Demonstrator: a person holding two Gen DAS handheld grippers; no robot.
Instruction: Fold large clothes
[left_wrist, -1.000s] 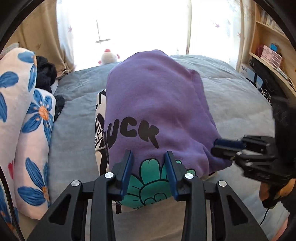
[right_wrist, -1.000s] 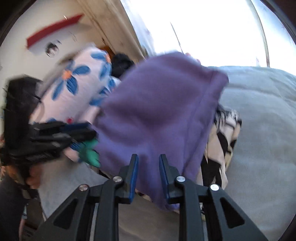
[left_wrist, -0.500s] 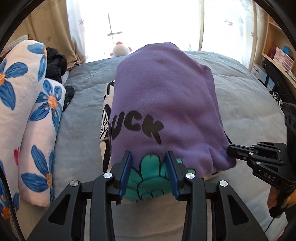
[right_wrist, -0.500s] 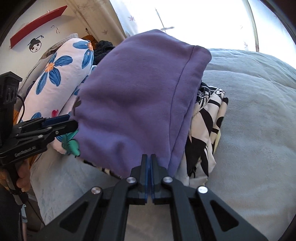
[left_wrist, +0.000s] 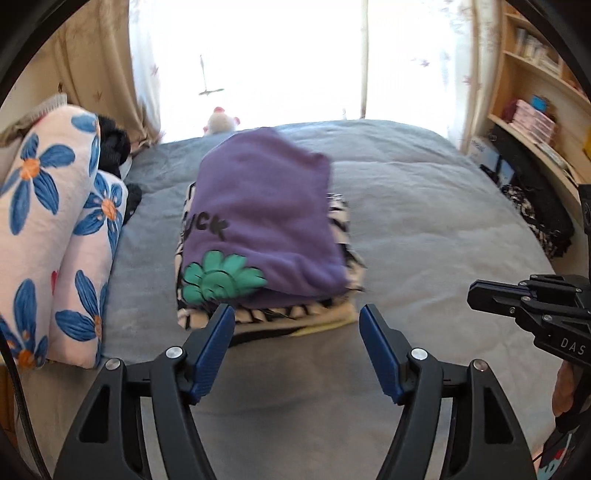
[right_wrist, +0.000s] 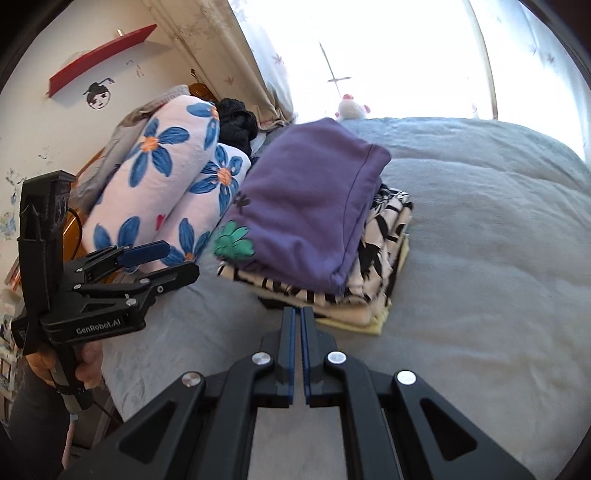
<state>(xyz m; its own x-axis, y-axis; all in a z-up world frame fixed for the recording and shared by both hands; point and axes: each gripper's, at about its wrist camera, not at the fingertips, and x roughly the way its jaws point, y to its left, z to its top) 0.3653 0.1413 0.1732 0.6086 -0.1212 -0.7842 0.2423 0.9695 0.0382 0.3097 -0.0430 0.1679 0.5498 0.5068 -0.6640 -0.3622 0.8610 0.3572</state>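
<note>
A folded purple sweatshirt (left_wrist: 266, 221) with a green flower print and black letters lies on top of a stack of folded black-and-white patterned clothes (left_wrist: 280, 317) on the grey bed (left_wrist: 424, 229). My left gripper (left_wrist: 297, 314) is open and empty, just in front of the stack, apart from it. My right gripper (right_wrist: 297, 314) is shut and empty, near the stack's front edge (right_wrist: 332, 306). The sweatshirt (right_wrist: 310, 221) lies flat in the right wrist view too. The left gripper shows there at the left (right_wrist: 166, 262), the right one in the left wrist view (left_wrist: 476, 295).
Rolled floral bedding (left_wrist: 55, 229) lies along the bed's left side with dark clothes (left_wrist: 114, 147) behind it. A plush toy (left_wrist: 221, 122) sits by the bright window. Wooden shelves (left_wrist: 535, 122) stand at the right. A dark garment (left_wrist: 535, 214) lies at the bed's right edge.
My left gripper opened wide and let go of the purple sweatshirt. Both grippers pulled back from the stack. The sweatshirt now rests on the pile. My right gripper closed a second ago and stays shut.
</note>
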